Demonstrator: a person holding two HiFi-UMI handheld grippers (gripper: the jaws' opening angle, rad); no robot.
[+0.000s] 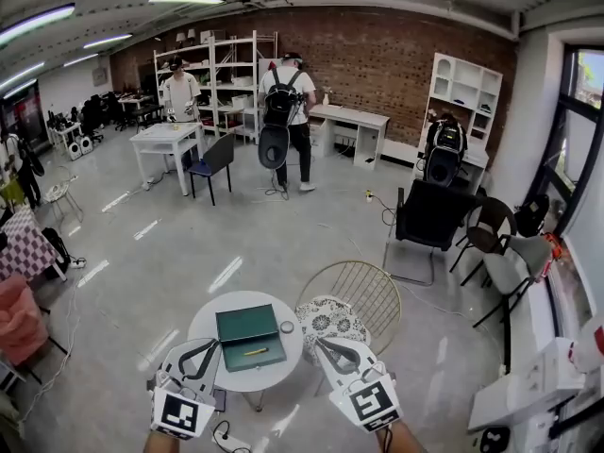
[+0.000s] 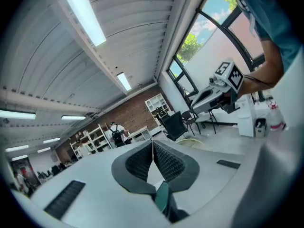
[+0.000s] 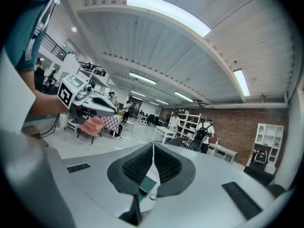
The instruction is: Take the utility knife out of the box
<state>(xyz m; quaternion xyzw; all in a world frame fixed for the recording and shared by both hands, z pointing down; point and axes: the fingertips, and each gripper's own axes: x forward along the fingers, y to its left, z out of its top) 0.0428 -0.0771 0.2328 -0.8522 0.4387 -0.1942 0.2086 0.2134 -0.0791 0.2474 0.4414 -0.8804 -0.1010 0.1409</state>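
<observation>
A dark green box (image 1: 250, 336) lies open on a small round white table (image 1: 209, 327). A yellow utility knife (image 1: 255, 351) rests inside the box, near its front edge. My left gripper (image 1: 209, 347) hovers at the table's left front edge, and its jaws meet with nothing between them. My right gripper (image 1: 323, 346) hangs just right of the table, also shut and empty. In the left gripper view, the shut gripper (image 2: 153, 144) shows a bit of the green box (image 2: 161, 197) below it. The right gripper view shows its shut gripper (image 3: 153, 146) above the box (image 3: 147, 185).
A small ring (image 1: 287, 327) lies on the table to the right of the box. A gold wire chair (image 1: 362, 292) with a patterned cushion (image 1: 326, 318) stands against the table's right side. A black chair (image 1: 431, 217) and two people (image 1: 283, 121) are farther off.
</observation>
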